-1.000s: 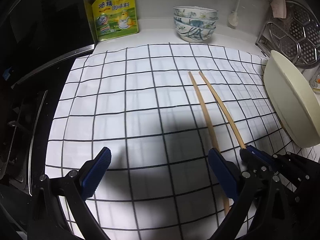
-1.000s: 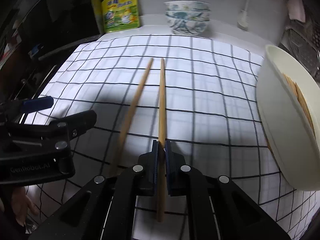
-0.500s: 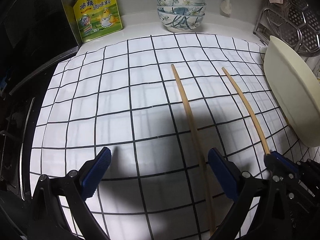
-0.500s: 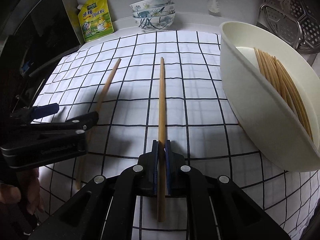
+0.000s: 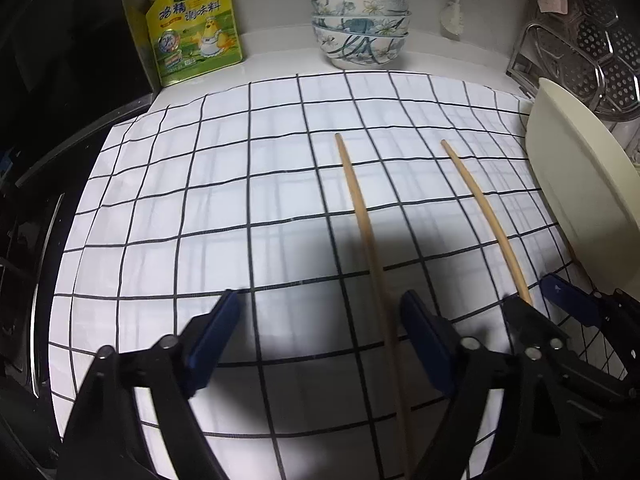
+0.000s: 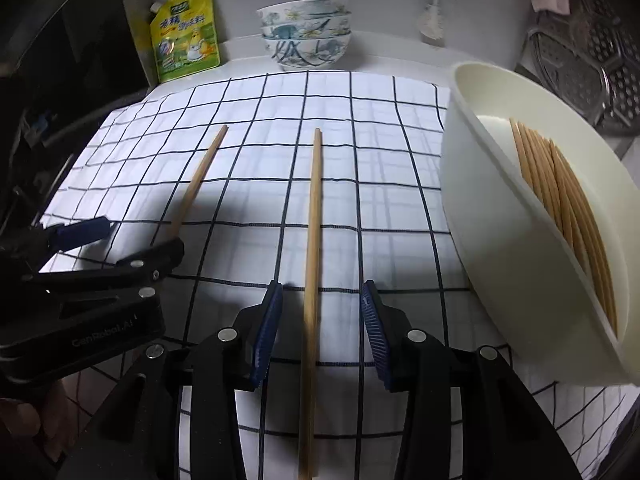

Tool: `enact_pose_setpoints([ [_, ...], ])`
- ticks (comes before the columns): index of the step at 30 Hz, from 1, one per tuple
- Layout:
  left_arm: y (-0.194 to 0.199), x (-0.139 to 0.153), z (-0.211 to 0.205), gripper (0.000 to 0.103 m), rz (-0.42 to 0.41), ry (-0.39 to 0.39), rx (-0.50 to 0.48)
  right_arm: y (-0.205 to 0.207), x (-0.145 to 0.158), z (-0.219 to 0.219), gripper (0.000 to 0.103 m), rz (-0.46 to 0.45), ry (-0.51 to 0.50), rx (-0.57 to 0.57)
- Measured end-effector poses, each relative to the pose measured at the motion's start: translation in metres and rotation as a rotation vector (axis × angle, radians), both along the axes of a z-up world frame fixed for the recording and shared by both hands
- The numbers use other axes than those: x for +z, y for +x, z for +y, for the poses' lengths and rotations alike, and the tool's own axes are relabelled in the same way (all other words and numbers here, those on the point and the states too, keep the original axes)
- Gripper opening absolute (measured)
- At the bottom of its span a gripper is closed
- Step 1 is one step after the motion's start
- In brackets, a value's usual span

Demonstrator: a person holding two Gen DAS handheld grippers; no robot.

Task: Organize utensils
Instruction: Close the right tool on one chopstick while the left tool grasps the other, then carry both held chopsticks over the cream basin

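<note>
Checked cloth (image 5: 224, 184) covers counter; two chopsticks (image 6: 313, 216) lie on it, cream bowl (image 6: 500, 240) beside. Left gripper (image 5: 320, 332) and right gripper (image 6: 320, 320) both gape wide, gripping nothing.

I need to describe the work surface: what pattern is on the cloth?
The cloth is white with a black grid of thin lines; the left wrist view shows it best.

A: Where does the left wrist view sit?

B: Low and close over the checked cloth (image 5: 240, 184), left of the right wrist view, looking toward the far wall.

A: And the right wrist view?

B: It sits near the tub (image 6: 496, 264) and faces the same way.

A: What do they share?

B: The cloth, both chopsticks (image 5: 362, 216) (image 6: 314, 216), the stacked bowls (image 5: 360, 28) and the yellow pouch (image 6: 186, 34).
</note>
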State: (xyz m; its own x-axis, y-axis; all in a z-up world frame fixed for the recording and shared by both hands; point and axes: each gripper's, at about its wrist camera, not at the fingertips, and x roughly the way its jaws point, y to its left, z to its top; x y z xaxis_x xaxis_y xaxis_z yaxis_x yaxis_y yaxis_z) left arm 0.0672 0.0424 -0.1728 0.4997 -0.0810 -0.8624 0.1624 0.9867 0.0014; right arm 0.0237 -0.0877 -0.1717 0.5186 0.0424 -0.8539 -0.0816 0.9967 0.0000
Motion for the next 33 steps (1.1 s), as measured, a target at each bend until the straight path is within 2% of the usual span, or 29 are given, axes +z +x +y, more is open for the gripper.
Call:
enact_pose_setpoints([
  [1,0.0,0.001,-0.002,0.064,-0.003,-0.001,-0.011,0.0,0.0,0.001,0.033,0.0,0.003,0.004],
  [3,-0.001,0.004,-0.007,0.042,-0.005,-0.005,-0.034,0.001,0.0,0.004,0.014,-0.002,-0.005,0.011],
  [4,-0.002,0.005,-0.01,0.034,-0.004,-0.008,-0.045,0.002,0.0,0.006,0.01,-0.001,-0.01,0.017],
  [5,-0.002,0.005,-0.011,0.017,-0.001,-0.011,-0.053,0.003,0.0,0.008,0.006,-0.001,-0.02,0.02],
  [6,-0.002,0.006,-0.013,0.008,0.007,-0.017,-0.064,0.003,0.0,0.008,0.006,0.001,-0.023,0.02],
  [12,-0.002,0.008,-0.009,0.007,0.036,-0.042,-0.079,0.0,0.003,0.0,0.006,0.001,0.045,-0.003],
  [17,-0.008,0.022,0.0,0.007,0.02,-0.049,-0.067,-0.004,0.02,-0.001,0.006,-0.02,0.095,-0.011],
  [26,-0.019,0.084,-0.004,0.007,-0.088,-0.051,-0.07,-0.018,0.075,-0.009,0.006,-0.087,0.186,0.017],
  [29,-0.021,0.107,-0.019,0.007,-0.121,-0.078,-0.092,-0.023,0.095,-0.024,0.006,-0.123,0.191,0.006],
  [33,-0.019,0.133,-0.061,0.007,-0.152,-0.108,-0.153,-0.028,0.117,-0.063,0.006,-0.169,0.182,-0.044],
])
